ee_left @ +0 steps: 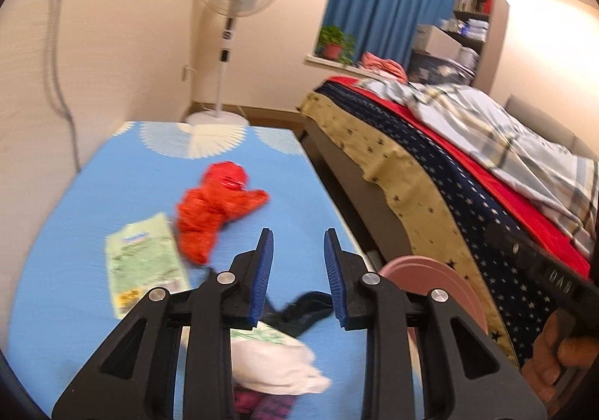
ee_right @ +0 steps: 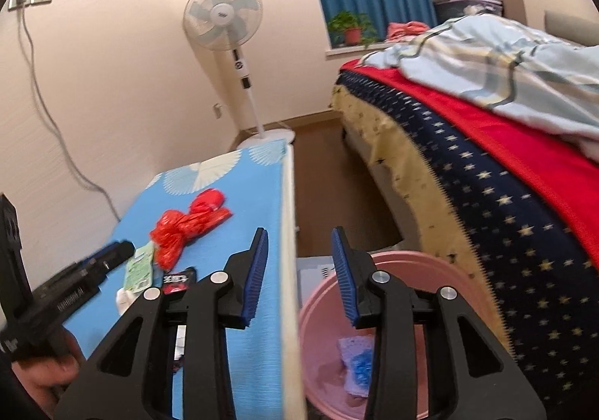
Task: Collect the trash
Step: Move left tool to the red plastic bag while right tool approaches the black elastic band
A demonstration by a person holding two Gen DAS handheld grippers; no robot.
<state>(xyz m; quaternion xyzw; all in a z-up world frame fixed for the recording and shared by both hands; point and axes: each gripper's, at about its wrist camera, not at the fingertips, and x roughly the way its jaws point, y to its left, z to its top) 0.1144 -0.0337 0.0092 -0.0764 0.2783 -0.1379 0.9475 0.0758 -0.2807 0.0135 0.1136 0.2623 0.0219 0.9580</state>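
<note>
Both claws spread and empty: left gripper (ee_left: 298, 255) over table (ee_left: 93, 195), right gripper (ee_right: 299, 255) above pink bin (ee_right: 419, 270); risk of nudging red bag (ee_left: 213, 210) at ten o'clock off the edge.

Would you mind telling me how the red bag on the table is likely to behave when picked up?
The red bag looks like thin crumpled plastic, so it is probably floppy and light. Its wrinkled folds should give a pinch somewhere to bite, though the shiny film may slip. It is unlikely to roll.
</note>
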